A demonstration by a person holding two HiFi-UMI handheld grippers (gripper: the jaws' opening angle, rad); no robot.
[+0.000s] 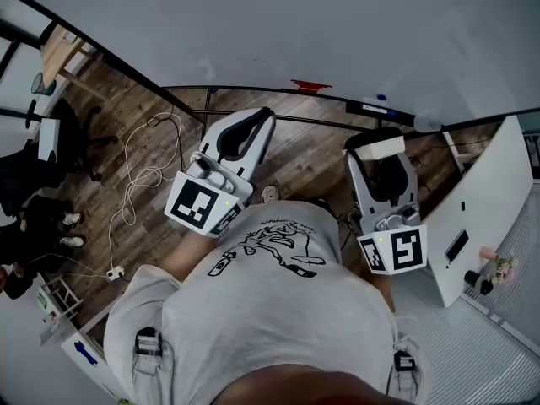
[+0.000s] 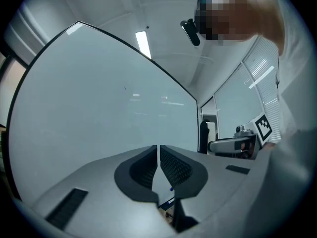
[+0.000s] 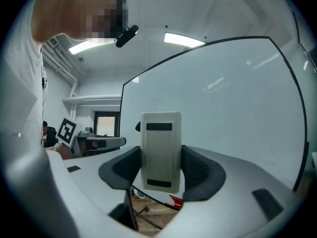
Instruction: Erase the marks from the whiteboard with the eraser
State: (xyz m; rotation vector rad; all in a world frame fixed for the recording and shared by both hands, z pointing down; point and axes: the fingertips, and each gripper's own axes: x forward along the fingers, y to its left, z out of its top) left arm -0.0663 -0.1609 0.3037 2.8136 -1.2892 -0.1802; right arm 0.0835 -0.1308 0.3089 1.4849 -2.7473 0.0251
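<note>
Eraser (image 3: 160, 150) held up in front of the whiteboard (image 3: 228, 103).
The right gripper (image 3: 161, 168) clamps it upright: a pale, ribbed block with two dark strips. The left gripper (image 2: 158, 163) hangs empty, jaws pressed together.

Two grippers are showing: one left gripper (image 2: 158, 157) and one right gripper (image 3: 161, 170). Two marker cubes are riding on them, one cube (image 1: 201, 205) on the left and one (image 1: 396, 251) on the right. One eraser (image 3: 161, 150) is sitting in the right gripper. One whiteboard (image 1: 295, 24) is standing ahead, bearing one red mark (image 1: 310, 85). One cable (image 1: 139, 175) is lying on the floor, and one chair (image 1: 72, 137) is standing there.
</note>
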